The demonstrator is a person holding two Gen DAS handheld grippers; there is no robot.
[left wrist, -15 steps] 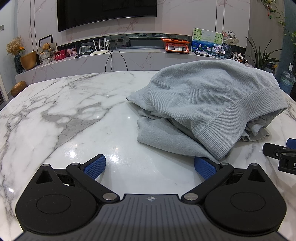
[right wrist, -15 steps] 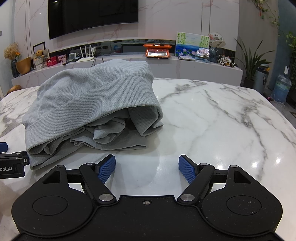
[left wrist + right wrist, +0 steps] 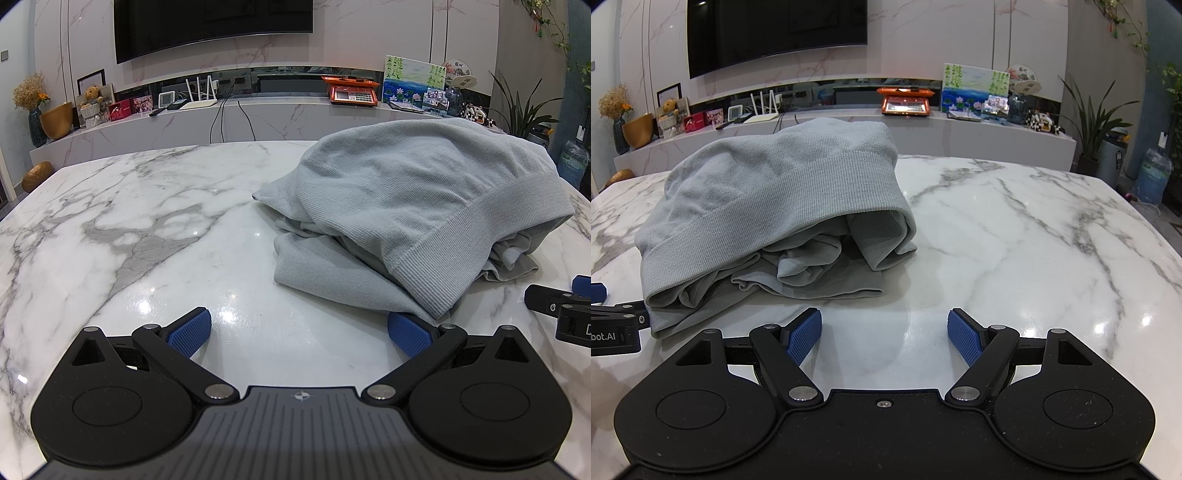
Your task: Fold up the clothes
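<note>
A crumpled light grey knit garment point(image 3: 413, 206) with a ribbed hem lies in a heap on the white marble table point(image 3: 147, 240). In the left wrist view it fills the right half, and my left gripper point(image 3: 299, 330) stands open just in front of its near edge, nothing between the blue pads. The right pad point(image 3: 408, 334) sits close under the cloth's near corner. In the right wrist view the garment point(image 3: 775, 214) is at the left, and my right gripper point(image 3: 884, 338) is open over bare marble point(image 3: 1015, 240) to the right of the heap.
Each view shows the other gripper's black tip at its edge: the right gripper point(image 3: 557, 310) and the left gripper point(image 3: 613, 326). Behind the table runs a low marble shelf point(image 3: 258, 114) with a router, an orange scale, pictures and vases, under a wall-mounted television point(image 3: 210, 26). Plants and a water bottle stand at far right.
</note>
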